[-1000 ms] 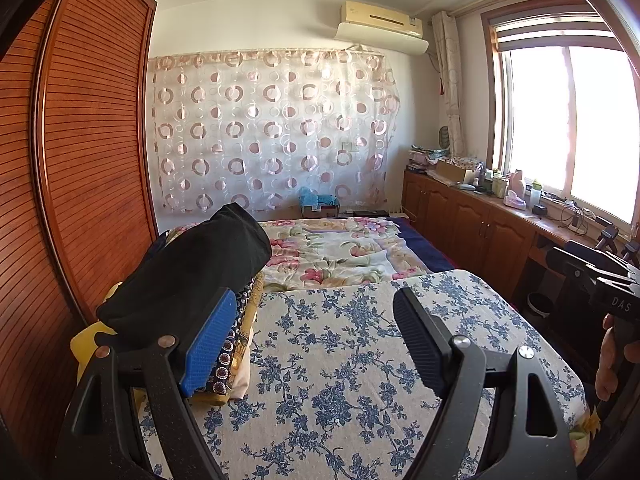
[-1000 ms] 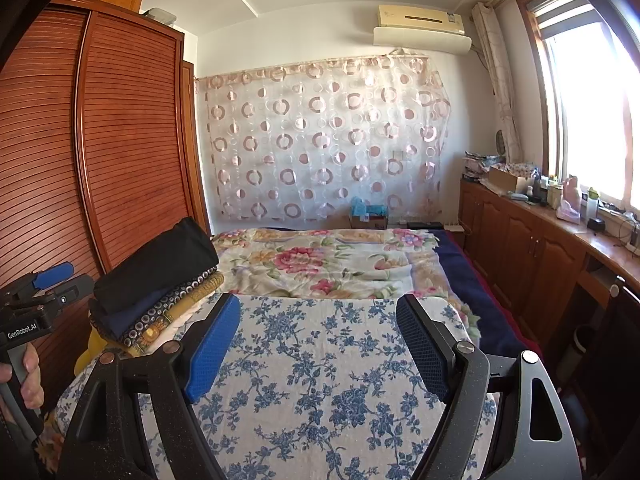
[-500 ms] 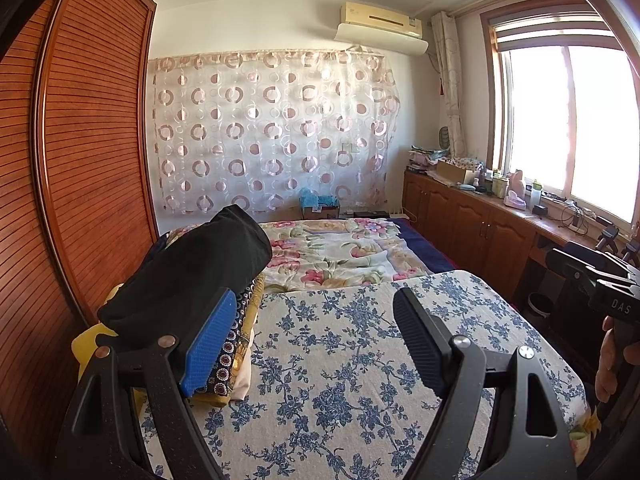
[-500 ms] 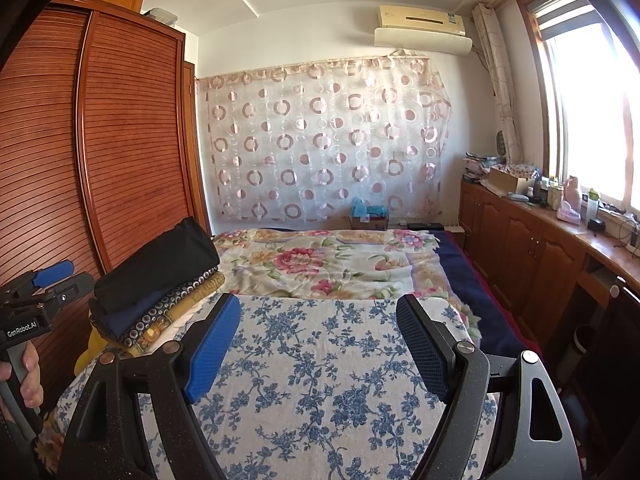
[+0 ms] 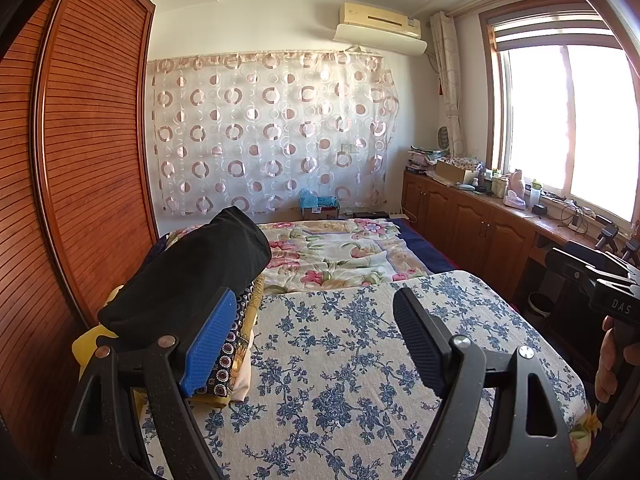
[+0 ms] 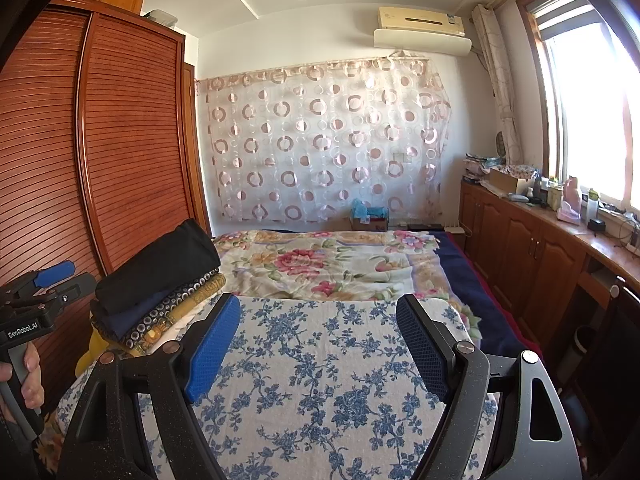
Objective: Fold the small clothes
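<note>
Bed (image 5: 340,248) fills the middle of both wrist views, running from the near edge toward the curtained far wall; the far half carries a pink-flowered quilt (image 6: 320,264). Near half is covered by a blue-flowered cloth (image 5: 340,360), spread flat and bare: no loose garment lies on it in either view. Task items: a stack of folded clothes (image 6: 160,292) sits at the left edge of that cloth, beside the wardrobe (image 5: 80,160). Top layer is a black garment (image 5: 188,276), folded or rolled into a thick bundle; beneath it a dark blue piece, then a dotted-pattern piece (image 6: 172,312), then yellowish layers; something bright yellow sticks out at the bottom, kind not determinable. Judgement: the visible pieces look already folded and stacked, so either the work is near its end or the next unfolded piece lies outside both views; cannot say which. Tools: left gripper (image 5: 308,344) has jaws spread wide with nothing between the pads, held over the near-left part of the cloth, its blue pad close in front of the stack but contact not evident. Right gripper (image 6: 316,344) is likewise spread and empty, over the middle of the cloth. Each view shows the other hand (image 6: 24,376) on its handle at the frame edge.
</note>
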Demonstrator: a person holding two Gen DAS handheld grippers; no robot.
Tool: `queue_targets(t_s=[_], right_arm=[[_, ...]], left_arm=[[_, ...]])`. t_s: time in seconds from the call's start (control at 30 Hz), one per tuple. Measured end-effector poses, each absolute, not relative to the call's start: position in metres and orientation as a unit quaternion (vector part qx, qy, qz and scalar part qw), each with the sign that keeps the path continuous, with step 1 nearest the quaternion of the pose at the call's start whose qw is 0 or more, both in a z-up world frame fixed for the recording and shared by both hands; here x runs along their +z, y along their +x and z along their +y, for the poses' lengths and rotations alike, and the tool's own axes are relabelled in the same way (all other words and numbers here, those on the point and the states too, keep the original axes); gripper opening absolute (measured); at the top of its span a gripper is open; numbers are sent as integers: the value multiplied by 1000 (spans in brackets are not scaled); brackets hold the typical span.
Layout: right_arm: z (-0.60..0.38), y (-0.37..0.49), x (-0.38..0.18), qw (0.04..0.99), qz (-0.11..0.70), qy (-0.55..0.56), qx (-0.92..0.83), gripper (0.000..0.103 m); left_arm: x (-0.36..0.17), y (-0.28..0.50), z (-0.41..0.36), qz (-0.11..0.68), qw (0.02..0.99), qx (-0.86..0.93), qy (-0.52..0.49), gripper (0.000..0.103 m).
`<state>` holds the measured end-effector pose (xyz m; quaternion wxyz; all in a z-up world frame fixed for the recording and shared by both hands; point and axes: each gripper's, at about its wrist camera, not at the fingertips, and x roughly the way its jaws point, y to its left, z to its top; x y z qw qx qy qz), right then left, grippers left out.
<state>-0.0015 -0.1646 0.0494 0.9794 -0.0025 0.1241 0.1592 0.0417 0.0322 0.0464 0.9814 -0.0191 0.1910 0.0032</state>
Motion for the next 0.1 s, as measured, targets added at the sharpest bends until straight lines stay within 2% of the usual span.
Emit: queue_targets(t_s=[0.1], right_arm=[[-164, -3, 49, 980, 123, -2, 159, 82]], left_arm=[[46, 41, 32, 192, 981, 4, -19, 81]])
